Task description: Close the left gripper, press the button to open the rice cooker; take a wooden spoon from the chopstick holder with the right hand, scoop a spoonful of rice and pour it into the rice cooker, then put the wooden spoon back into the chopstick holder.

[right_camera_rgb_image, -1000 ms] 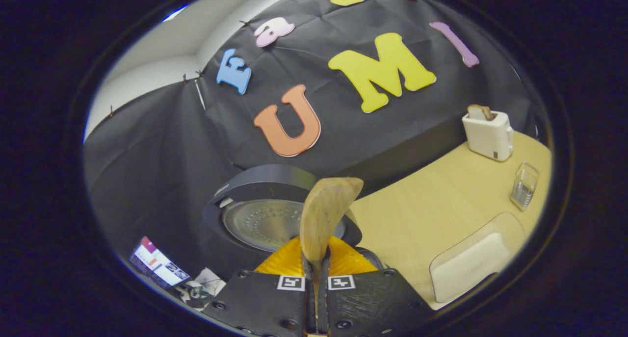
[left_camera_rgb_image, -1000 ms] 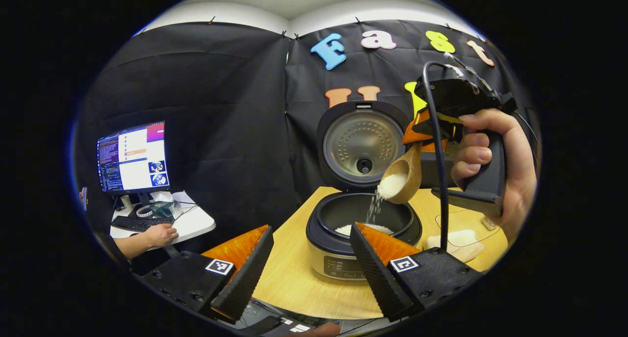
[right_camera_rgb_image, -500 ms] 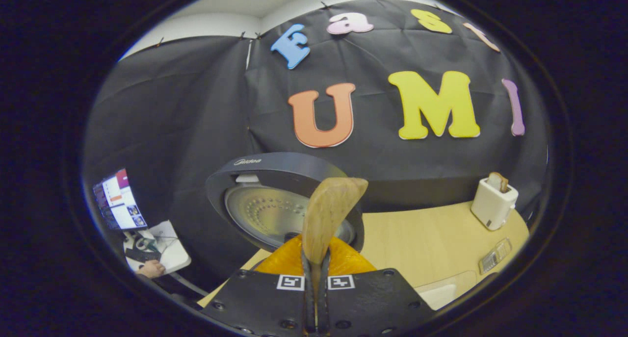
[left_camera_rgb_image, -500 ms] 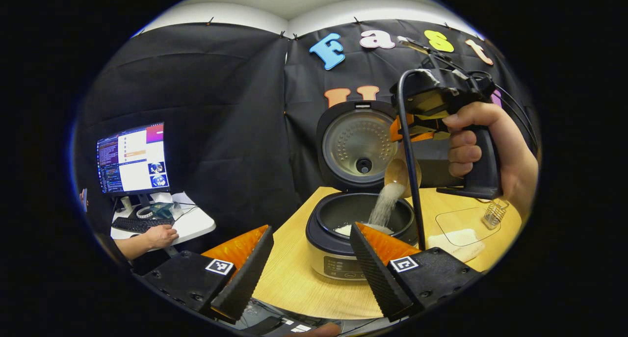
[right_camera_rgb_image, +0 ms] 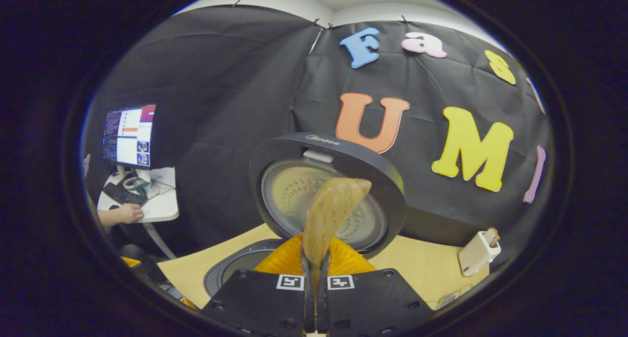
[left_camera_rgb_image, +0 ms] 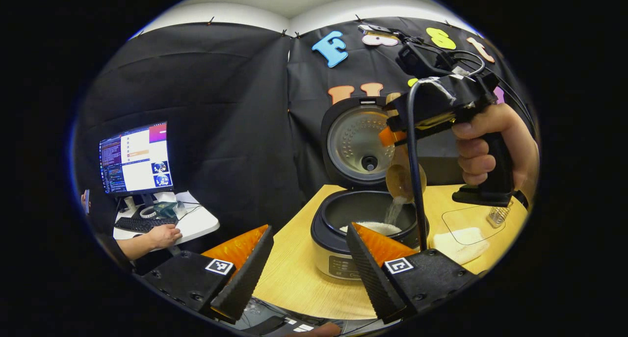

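Note:
The rice cooker [left_camera_rgb_image: 343,258] stands open on the wooden table, its lid [left_camera_rgb_image: 360,143] upright. White rice [left_camera_rgb_image: 375,227] lies in the pot. My right gripper [left_camera_rgb_image: 392,133], held by a hand, hangs above the pot and is shut on the wooden spoon [left_camera_rgb_image: 403,180]. The spoon is tipped steeply and a thin stream of rice [left_camera_rgb_image: 395,210] falls from it. In the right gripper view the spoon [right_camera_rgb_image: 331,214] sticks up from the shut gripper [right_camera_rgb_image: 315,261] in front of the lid [right_camera_rgb_image: 326,194]. My left gripper [left_camera_rgb_image: 306,271] stays open and empty, low in front of the cooker.
A clear tray of rice [left_camera_rgb_image: 463,236] lies right of the cooker, with the wire chopstick holder [left_camera_rgb_image: 496,214] behind it. A white toaster [right_camera_rgb_image: 478,252] stands at the table's far right. Off to the left a person's hand [left_camera_rgb_image: 157,236] rests at a desk with a monitor [left_camera_rgb_image: 135,156].
The right gripper rolled further over the pot and tipped the spoon steeply. Most of the rice left the spoon and the heap in the pot grew. The left gripper barely moved.

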Action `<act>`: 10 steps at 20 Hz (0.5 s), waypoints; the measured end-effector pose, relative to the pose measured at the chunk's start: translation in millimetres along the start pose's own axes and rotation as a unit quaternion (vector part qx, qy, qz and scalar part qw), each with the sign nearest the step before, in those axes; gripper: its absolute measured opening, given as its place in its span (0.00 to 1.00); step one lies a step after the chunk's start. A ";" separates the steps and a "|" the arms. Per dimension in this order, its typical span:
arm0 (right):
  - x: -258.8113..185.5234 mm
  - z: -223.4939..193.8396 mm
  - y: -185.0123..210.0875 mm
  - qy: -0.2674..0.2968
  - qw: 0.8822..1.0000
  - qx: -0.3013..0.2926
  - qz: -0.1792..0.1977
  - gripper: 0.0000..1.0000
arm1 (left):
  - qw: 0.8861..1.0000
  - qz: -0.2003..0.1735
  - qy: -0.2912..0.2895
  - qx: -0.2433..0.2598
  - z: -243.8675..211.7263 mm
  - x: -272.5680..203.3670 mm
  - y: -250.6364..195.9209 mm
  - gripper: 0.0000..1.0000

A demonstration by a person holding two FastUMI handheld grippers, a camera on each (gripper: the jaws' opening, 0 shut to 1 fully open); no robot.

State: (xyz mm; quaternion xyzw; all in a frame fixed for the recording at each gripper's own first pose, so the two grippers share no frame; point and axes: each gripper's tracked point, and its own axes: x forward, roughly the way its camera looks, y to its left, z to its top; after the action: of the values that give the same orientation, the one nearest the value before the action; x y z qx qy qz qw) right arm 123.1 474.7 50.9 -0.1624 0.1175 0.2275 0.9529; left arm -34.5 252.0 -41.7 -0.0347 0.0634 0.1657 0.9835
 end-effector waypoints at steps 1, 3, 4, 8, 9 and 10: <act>-1.0 -0.4 4.1 0.001 1.000 -0.005 0.000 0.02 | 1.000 0.001 0.003 -0.001 -1.6 0.1 0.1 0.96; -1.4 -1.4 4.1 -0.002 1.000 -0.017 -0.004 0.01 | 1.000 0.008 0.008 -0.001 -3.8 0.4 1.5 0.96; -2.1 -1.2 2.9 -0.003 1.000 -0.027 -0.007 0.02 | 1.000 0.008 0.007 0.000 -3.3 0.7 1.9 0.96; -10.5 5.9 -16.1 -0.017 0.998 -0.049 -0.036 0.01 | 1.000 0.002 0.000 -0.003 1.3 0.6 -6.3 0.96; -14.5 8.8 -21.5 -0.020 0.997 -0.054 -0.042 0.00 | 1.000 0.000 -0.003 -0.003 3.7 0.3 -9.7 0.96; -18.5 11.4 -28.6 -0.024 0.997 -0.056 -0.048 0.02 | 1.000 -0.004 -0.006 -0.002 6.0 -0.6 -13.4 0.96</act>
State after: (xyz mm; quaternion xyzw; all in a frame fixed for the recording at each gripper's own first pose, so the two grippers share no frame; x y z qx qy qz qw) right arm 122.2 447.4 74.2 -0.2155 0.0736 0.1911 0.9548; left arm -29.9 239.8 -35.0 -0.0363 0.0568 0.1622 0.9845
